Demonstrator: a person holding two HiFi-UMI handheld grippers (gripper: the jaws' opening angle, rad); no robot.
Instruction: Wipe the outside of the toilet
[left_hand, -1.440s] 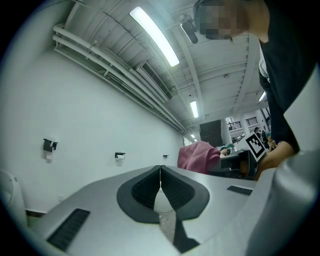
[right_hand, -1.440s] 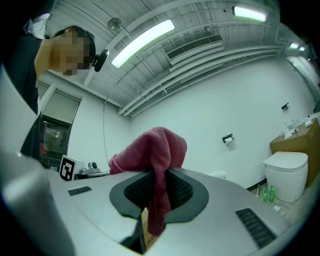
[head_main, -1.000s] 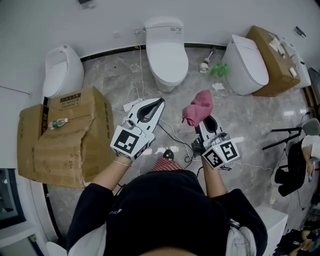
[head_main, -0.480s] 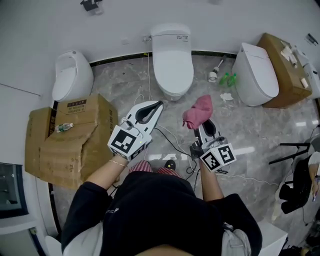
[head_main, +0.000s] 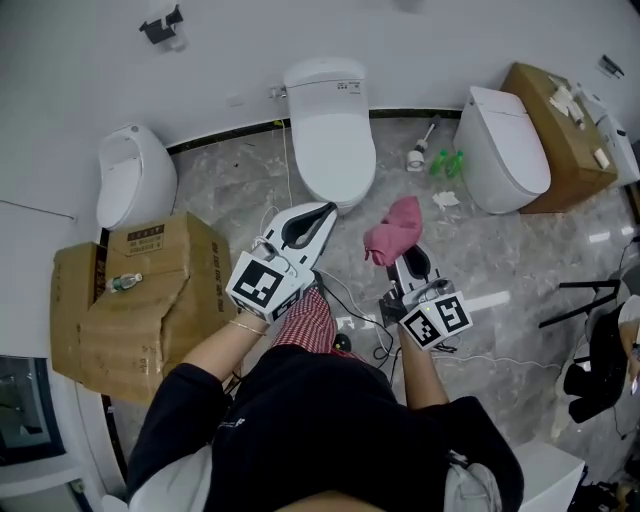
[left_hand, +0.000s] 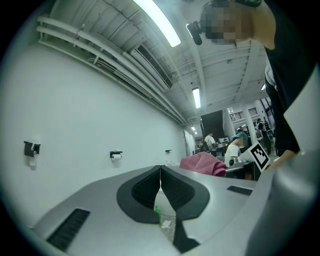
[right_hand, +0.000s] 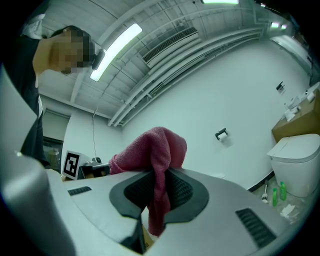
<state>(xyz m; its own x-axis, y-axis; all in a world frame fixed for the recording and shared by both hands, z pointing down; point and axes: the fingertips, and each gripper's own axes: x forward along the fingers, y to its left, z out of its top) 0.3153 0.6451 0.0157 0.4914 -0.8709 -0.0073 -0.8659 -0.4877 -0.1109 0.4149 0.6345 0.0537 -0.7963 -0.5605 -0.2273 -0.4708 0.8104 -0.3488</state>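
Observation:
A white toilet (head_main: 329, 130) with its lid down stands against the far wall, straight ahead in the head view. My right gripper (head_main: 407, 255) is shut on a pink cloth (head_main: 394, 229) that bunches above its jaws, a little to the right of the bowl's front. In the right gripper view the pink cloth (right_hand: 155, 160) hangs down between the pads. My left gripper (head_main: 322, 213) is shut with nothing in it, its tip just short of the bowl's front; in its own view the jaws of the left gripper (left_hand: 160, 172) meet.
A urinal (head_main: 130, 175) hangs at the left, above a torn cardboard box (head_main: 135, 290) holding a bottle (head_main: 118, 283). A second toilet (head_main: 500, 150) and a brown box (head_main: 560, 120) stand at the right. White cables (head_main: 355, 290) trail over the marble floor.
The view has shifted and both grippers have edged closer to the middle toilet. Both grips are unchanged.

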